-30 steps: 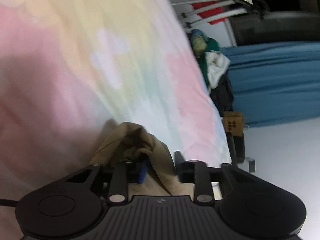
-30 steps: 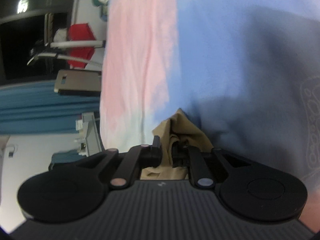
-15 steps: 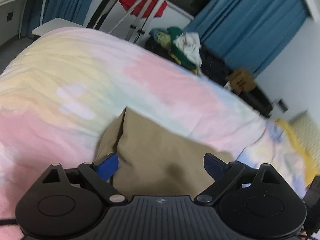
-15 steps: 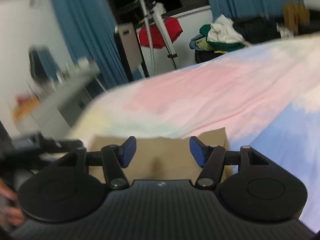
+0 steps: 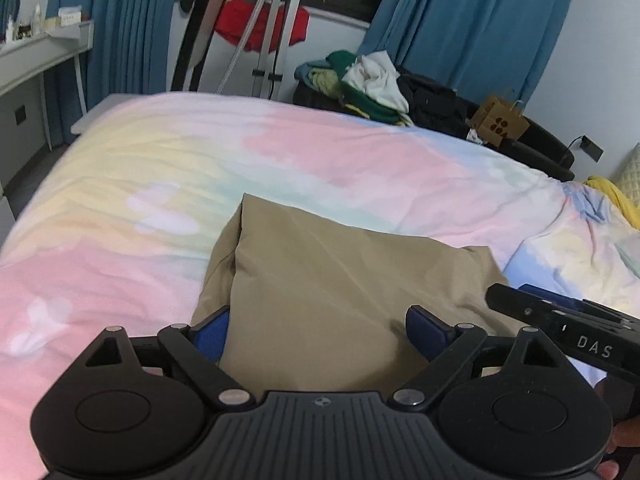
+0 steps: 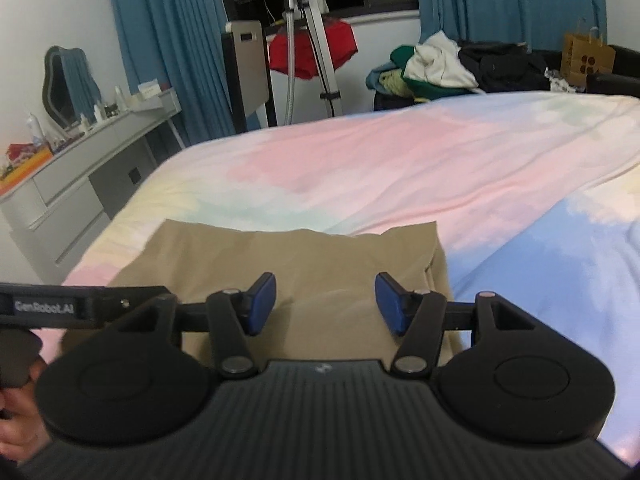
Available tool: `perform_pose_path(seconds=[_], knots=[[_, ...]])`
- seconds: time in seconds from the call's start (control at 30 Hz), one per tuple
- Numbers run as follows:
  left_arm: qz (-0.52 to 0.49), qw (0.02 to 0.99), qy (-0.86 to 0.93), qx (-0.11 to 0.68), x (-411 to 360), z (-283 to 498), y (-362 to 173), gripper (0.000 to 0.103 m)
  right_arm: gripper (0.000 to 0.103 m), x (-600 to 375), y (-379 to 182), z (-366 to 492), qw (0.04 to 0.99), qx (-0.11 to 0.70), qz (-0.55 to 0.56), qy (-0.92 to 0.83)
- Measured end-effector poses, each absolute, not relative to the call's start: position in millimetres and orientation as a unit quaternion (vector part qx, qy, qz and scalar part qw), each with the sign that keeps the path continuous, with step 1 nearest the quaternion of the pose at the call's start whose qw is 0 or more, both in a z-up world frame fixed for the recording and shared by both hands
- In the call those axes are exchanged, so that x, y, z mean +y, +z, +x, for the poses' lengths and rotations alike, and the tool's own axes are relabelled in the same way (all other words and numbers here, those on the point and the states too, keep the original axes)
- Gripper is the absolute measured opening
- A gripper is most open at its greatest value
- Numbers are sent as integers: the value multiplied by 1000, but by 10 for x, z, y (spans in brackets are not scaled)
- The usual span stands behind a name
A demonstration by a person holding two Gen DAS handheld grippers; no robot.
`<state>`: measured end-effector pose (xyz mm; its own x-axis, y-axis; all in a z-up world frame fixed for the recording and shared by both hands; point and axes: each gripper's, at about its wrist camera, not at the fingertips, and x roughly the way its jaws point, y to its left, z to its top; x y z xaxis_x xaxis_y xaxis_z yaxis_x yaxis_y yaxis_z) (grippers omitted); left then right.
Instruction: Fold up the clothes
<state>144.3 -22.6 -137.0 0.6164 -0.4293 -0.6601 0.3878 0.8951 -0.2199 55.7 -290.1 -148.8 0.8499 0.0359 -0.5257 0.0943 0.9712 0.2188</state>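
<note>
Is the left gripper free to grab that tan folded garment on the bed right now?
Probably yes. The left gripper hangs open, nothing between its blue pads, with the tan folded garment lying flat on the bedspread directly beneath. The right gripper sits alongside, also open, not blocking it.

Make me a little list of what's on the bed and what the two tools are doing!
garment: tan folded cloth lying flat on the bed
bed cover: pastel pink, yellow and blue sheet
left tool: open, jaws have just been opening, pads apart with nothing gripped
right tool: open, jaws have just been opening, above the cloth, nothing gripped
behind bed: pile of clothes, blue curtains, brown paper bag
</note>
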Motion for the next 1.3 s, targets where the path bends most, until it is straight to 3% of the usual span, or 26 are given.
perform_pose_path(seconds=[0.27,0.47,0.7,0.9,1.1,1.3], knots=[[-10,912,-209,353,-72,905,-1060,93,58,-2859,-1278,101,958,261,114,-22],[7,904,-189,384,-106,1069,-1277,93,58,-2830,-1472,197,952,288,106,-20],[-67,881,-191,427,38,1184,-1358,93,57,-2833,-1618,272,944,308,112,-21],[-229,826,-226,464,323,1026,-1248,97,58,-2977,-1549,222,939,299,167,-28],[-347,742,-218,531,480,1129,-1661,95,59,-3140,-1471,185,927,281,247,-22],[-412,714,-207,528,491,1264,-2011,93,60,-3211,-1422,158,912,264,315,5]])
